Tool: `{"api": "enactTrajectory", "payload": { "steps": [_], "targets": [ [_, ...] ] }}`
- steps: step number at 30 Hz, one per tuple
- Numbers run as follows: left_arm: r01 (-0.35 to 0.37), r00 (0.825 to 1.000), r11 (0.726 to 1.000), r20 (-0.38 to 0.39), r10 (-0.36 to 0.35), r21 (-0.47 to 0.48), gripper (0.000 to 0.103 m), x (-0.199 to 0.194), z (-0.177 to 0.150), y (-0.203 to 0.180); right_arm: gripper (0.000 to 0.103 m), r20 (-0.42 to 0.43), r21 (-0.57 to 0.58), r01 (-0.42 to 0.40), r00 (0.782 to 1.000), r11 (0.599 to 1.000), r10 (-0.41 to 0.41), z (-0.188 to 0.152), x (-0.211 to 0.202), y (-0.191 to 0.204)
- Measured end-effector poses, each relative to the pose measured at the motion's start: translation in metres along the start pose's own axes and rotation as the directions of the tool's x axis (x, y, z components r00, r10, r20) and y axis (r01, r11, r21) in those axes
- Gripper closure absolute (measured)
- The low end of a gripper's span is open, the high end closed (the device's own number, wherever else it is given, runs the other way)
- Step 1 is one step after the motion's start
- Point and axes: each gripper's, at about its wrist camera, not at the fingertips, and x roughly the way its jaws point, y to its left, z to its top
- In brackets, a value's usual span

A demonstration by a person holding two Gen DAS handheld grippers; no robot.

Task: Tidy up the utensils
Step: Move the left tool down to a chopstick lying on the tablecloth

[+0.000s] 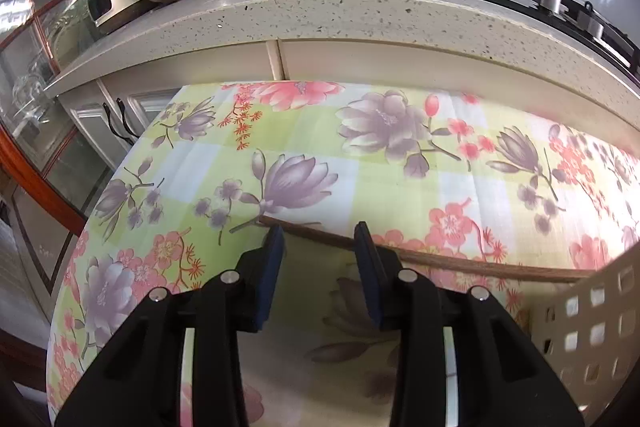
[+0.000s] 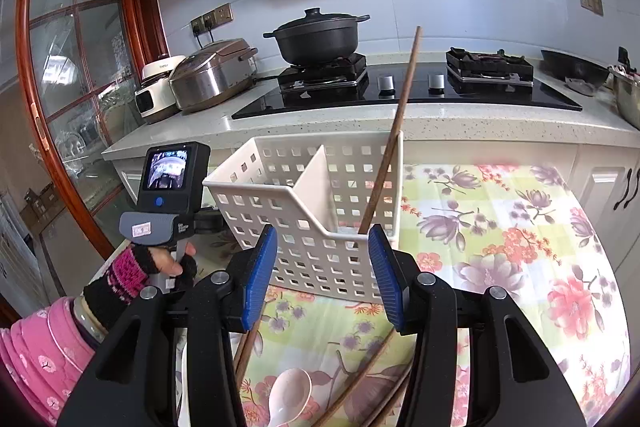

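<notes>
Left gripper [image 1: 320,239] is hanging low over the flowered tablecloth [image 1: 400,187], jaws spread, nothing between the pads. A brown chopstick [image 1: 460,261] is lying flat on the cloth just past the fingertips, running off toward the white perforated basket [image 1: 592,311] at the right edge; whether the pads are touching it cannot be told. Judging by the angle, the tool is pitching down so the pads can straddle the stick.

Right gripper [image 2: 322,267] is holding back in front of the basket [image 2: 312,187], jaws spread and empty. One chopstick [image 2: 394,131] is already leaning in the basket's right compartment, top end propped on the far wall; the left compartment looks bare. Loose chopsticks [image 2: 360,379] and a pale spoon [image 2: 288,393] are waiting on the cloth below the right tool. A gloved hand [image 2: 160,263] is gripping the left tool's handle.
</notes>
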Motion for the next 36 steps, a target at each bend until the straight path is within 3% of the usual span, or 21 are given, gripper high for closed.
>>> {"api": "enactTrajectory", "payload": {
  "steps": [7, 13, 18, 24, 29, 36],
  "targets": [
    [0.006, 1.0, 0.999, -0.01, -0.007, -0.036, 0.066, -0.01, -0.006, 0.005, 0.056, 0.003, 0.016, -0.008, 1.0, 1.0, 0.008, -0.001, -0.003, -0.009],
    [-0.002, 0.999, 0.998, -0.045, -0.001, -0.068, 0.057, -0.002, -0.011, 0.002, 0.056, -0.013, 0.02, -0.019, 1.0, 1.0, 0.019, -0.004, -0.002, -0.011],
    [-0.005, 0.998, 0.996, -0.066, -0.001, -0.087, 0.056, 0.013, 0.007, 0.0, 0.056, -0.016, 0.032, -0.022, 1.0, 0.999, 0.022, -0.005, -0.005, -0.018],
    [-0.003, 0.998, 0.999, -0.064, 0.001, -0.032, 0.056, 0.029, 0.031, -0.008, 0.056, -0.027, 0.043, -0.027, 0.999, 0.999, 0.028, -0.006, -0.003, -0.022],
    [0.025, 0.998, 0.996, -0.058, -0.03, -0.084, 0.056, 0.032, 0.039, -0.007, 0.056, -0.029, 0.042, -0.029, 0.999, 0.999, 0.03, -0.002, 0.001, -0.024],
    [0.01, 0.998, 0.991, -0.061, -0.018, -0.13, 0.056, 0.049, 0.061, -0.013, 0.056, -0.039, 0.055, -0.028, 0.999, 0.998, 0.03, -0.001, 0.004, -0.027]
  ]
}}
